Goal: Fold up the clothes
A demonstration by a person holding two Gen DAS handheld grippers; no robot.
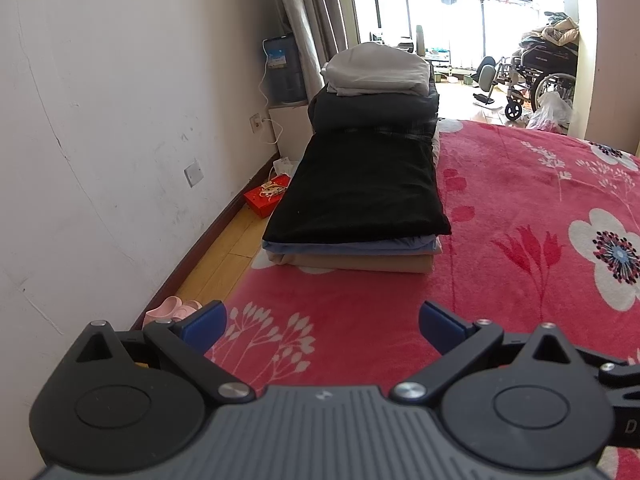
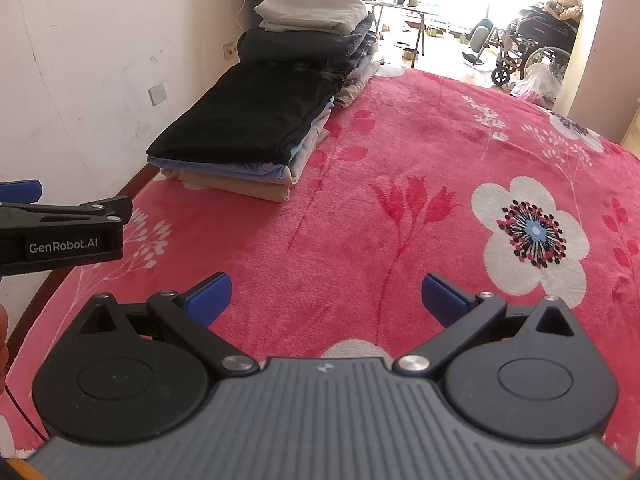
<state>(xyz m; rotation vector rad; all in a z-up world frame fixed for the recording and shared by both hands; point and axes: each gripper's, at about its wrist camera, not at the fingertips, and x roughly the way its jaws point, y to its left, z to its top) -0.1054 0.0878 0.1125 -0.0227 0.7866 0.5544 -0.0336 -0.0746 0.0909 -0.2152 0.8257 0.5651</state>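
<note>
Along the bed's wall-side edge lie folded clothes [image 1: 356, 204], a black piece on top of blue and tan layers, with a taller stack [image 1: 374, 92] just behind. Over the red floral blanket [image 2: 400, 168], left tool [image 1: 322, 326] and right tool [image 2: 326, 298] hover released, grasping nothing.

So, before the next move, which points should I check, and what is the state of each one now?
1. Left gripper open and empty: ok.
2. Right gripper open and empty: ok.
3. Folded pile lies neat, black garment on top: ok.
4. Taller stack behind it stands steady: ok.
5. Unfolded garment within reach on the bedspread: not ok, none in view.
6. Left gripper beside the right one, apart: ok.
</note>
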